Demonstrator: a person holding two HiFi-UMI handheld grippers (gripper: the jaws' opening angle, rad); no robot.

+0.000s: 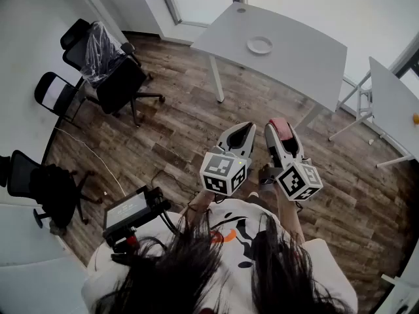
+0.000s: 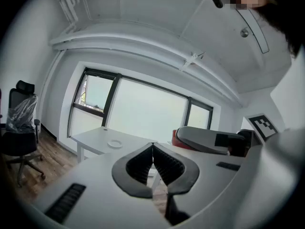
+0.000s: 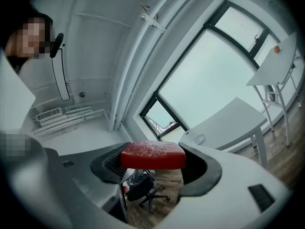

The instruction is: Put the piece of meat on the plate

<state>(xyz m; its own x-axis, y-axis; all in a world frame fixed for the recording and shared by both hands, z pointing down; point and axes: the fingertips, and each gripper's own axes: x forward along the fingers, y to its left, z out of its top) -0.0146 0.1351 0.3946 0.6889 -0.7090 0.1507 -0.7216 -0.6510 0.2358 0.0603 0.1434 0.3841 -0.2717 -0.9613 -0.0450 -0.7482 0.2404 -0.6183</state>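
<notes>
Right gripper view shows right claw [image 3: 153, 163] clamped on meat [image 3: 152, 152], left claw [image 2: 152, 147] closed, plate [image 1: 260, 44] on table [image 1: 298, 61].

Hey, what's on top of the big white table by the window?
Only a small white plate sits on the table, and it looks empty. The piece of meat is clamped in the right gripper, not there. The tabletop under the plate is covered.
</notes>
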